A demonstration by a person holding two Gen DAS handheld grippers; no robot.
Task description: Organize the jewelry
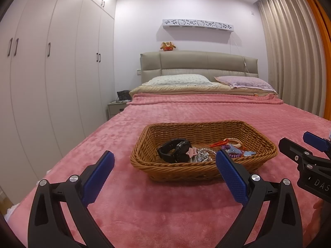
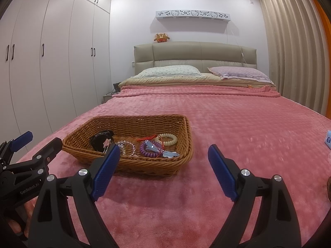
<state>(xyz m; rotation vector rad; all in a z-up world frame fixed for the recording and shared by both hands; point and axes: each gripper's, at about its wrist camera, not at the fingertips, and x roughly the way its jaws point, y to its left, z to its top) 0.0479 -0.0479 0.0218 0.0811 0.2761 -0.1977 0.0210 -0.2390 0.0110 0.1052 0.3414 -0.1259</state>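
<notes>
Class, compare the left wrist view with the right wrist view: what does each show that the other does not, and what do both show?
Only the left wrist view: a nightstand beside the bed, seen clearly.
Only the right wrist view: a blue box at the blanket's right edge.
Both: the wicker basket on the pink blanket, holding a black watch, a purple coil and a beaded bracelet; both claws, left and right, open and empty.

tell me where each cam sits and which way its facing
Left wrist: on the left gripper, low over the pink blanket, facing the headboard; its own open fingers and the right gripper at the right edge show.
Right wrist: on the right gripper, same heading; its open fingers and the left gripper at the left edge show.
Shared: the wicker basket of jewelry, bed, wardrobe, curtain.
</notes>
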